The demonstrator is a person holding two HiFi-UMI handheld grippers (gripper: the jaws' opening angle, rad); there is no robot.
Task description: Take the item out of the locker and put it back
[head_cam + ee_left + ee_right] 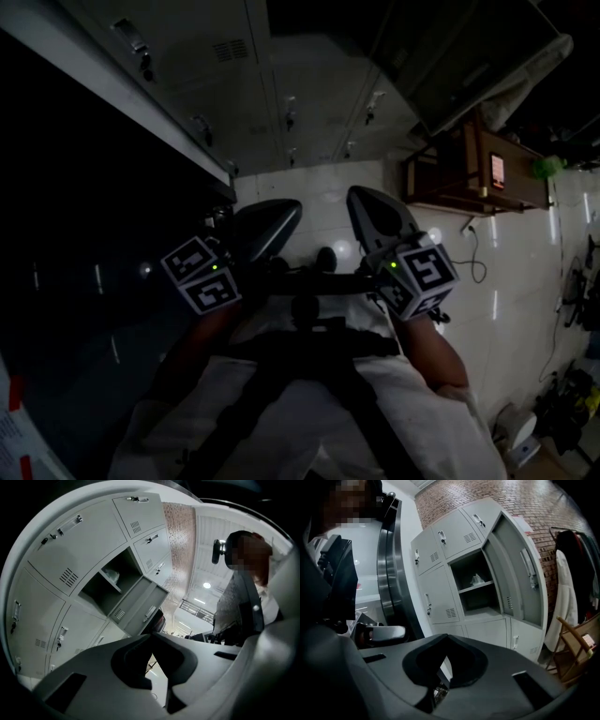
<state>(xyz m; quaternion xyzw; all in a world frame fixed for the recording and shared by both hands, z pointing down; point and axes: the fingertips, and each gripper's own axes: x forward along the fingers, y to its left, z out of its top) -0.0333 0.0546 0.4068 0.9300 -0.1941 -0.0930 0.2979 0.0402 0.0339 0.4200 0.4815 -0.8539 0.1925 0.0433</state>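
Both grippers sit near the torso: left gripper (pixel 153 634) clenched, nothing in it; right gripper (pixel 447 635) likewise clenched and empty; locker bank (pixel 440 592) ahead, well apart from both; one door (pixel 518 569) swung open; small pale item (pixel 476 579) on that compartment's shelf (pixel 480 586), can't tell what it is; reads as pre-grab or already returned; if pre-grab, next move needs one gripper released, then a reach onto the shelf.
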